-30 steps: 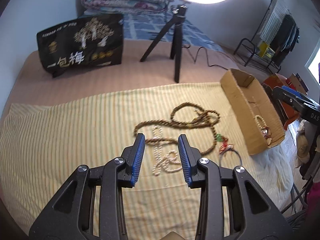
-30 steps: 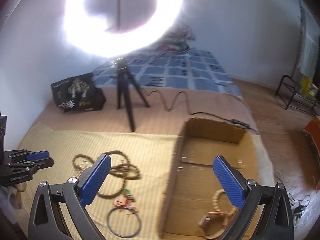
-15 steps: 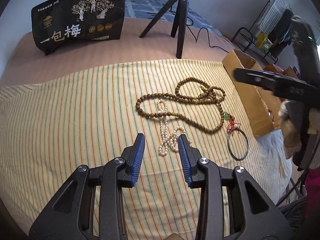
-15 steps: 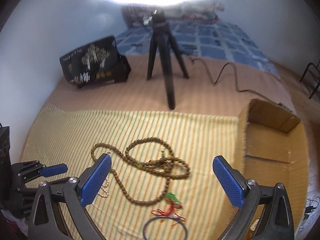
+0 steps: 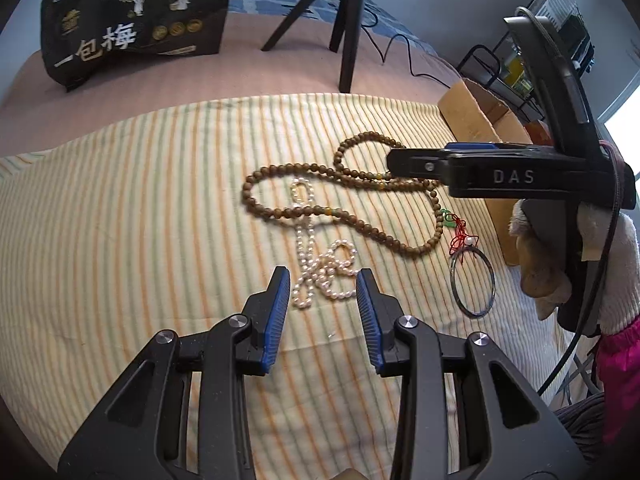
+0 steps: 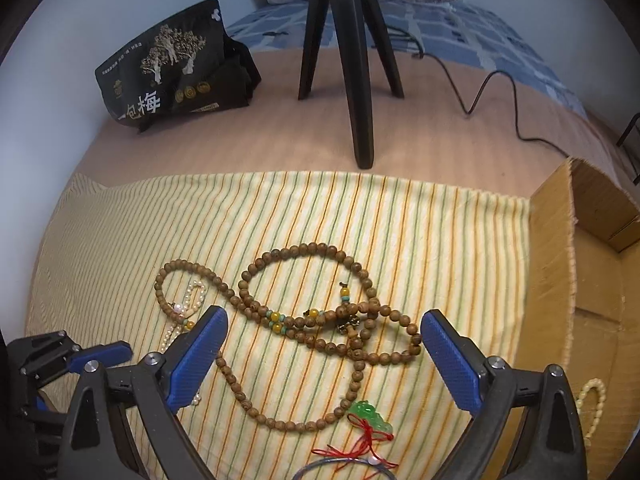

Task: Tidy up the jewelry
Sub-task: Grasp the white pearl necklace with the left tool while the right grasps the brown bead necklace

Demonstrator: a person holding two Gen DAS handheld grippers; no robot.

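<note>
Over the striped cloth [image 5: 120, 208] both grippers point steeply down at the jewelry. The left gripper [image 5: 322, 286] hovers just above the pearl necklace [image 5: 320, 264], its blue pads partly spread with nothing between them and the tangled pearls showing in the gap. The right gripper [image 6: 322, 344] has its jaws spread wide and empty over the crossing loops of the brown bead necklace [image 6: 304, 320]. From the left wrist it appears as a black bar reaching in from the right, held by a hand in a pale glove [image 5: 576, 256] with a pink sleeve [image 5: 618, 380] below. That view also shows the whole dark bangle [image 5: 472, 282] lying on the cloth just beside the red cord and green pendant [image 5: 450, 218], close to the cardboard box [image 5: 476, 116]. The right wrist view cuts off most of the bangle at its bottom edge, but it alone shows a pale bead bracelet [image 6: 592, 400] lying inside the box, and the left gripper's blue tip at the lower left. Behind stand a black tripod [image 6: 356, 60] and a black printed bag [image 6: 168, 64]. A second ago the right gripper hung over the box; it has since swung across and down to the brown beads, while the left has sunk closer to the pearls with its opening unchanged.
</note>
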